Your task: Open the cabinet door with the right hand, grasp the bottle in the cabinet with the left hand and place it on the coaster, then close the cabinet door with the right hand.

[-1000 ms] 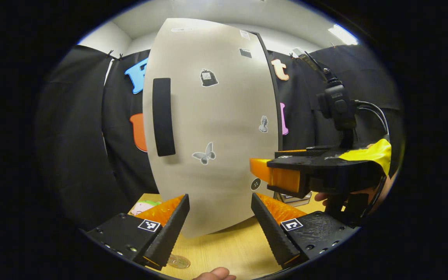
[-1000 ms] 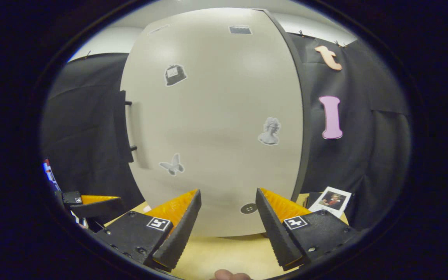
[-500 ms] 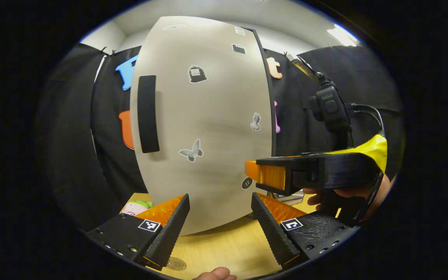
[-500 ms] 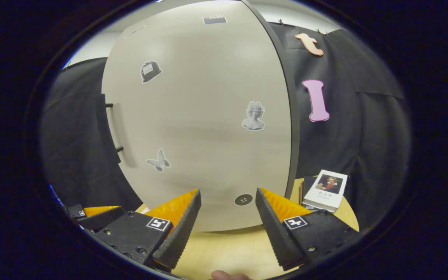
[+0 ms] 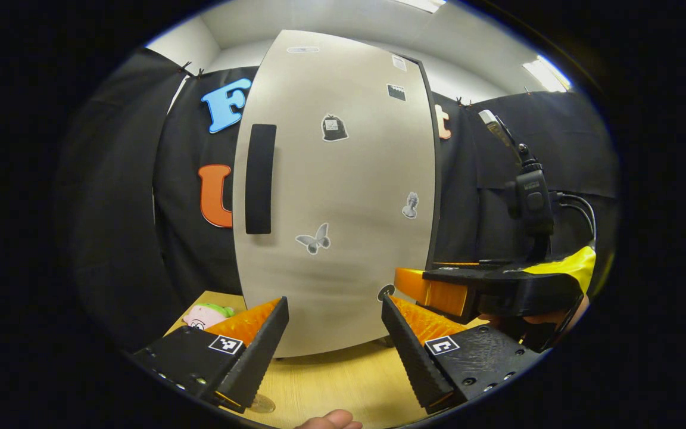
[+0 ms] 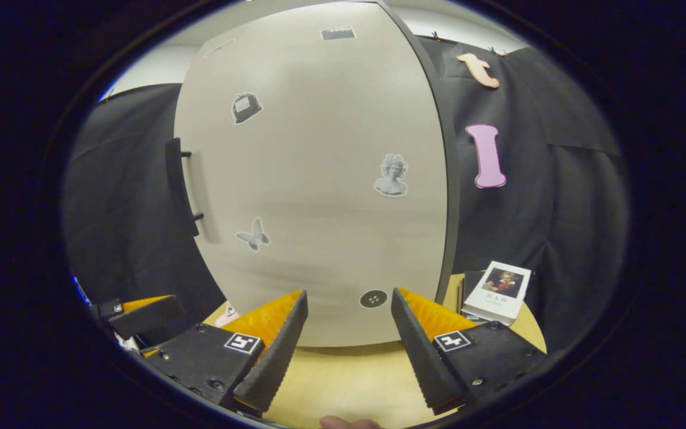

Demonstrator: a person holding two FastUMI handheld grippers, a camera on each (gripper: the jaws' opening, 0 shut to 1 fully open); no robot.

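The beige cabinet door (image 5: 343, 196) is closed and hides the inside of the cabinet. It carries small stickers and a black vertical handle (image 5: 259, 179) on its left side. In the right gripper view the door (image 6: 319, 179) faces me, with the handle (image 6: 179, 186) at its left edge. My left gripper (image 5: 334, 304) is open just in front of the door's lower part. My right gripper (image 6: 349, 296) is open too, close to the door's bottom; it appears side-on (image 5: 414, 286) at the right. A small round coaster (image 5: 261, 405) lies on the table by my left finger.
The cabinet stands on a light wooden table (image 5: 343, 381). A pink and green plush toy (image 5: 203, 313) lies left of the cabinet. Right of it rests a white book (image 6: 498, 291) on dark ones. The left gripper (image 6: 140, 310) shows at the lower left.
Both grippers drew back a little from the door and shifted sideways, so the cabinet looks smaller. The right gripper sank lower in the left gripper view. The door stayed closed.
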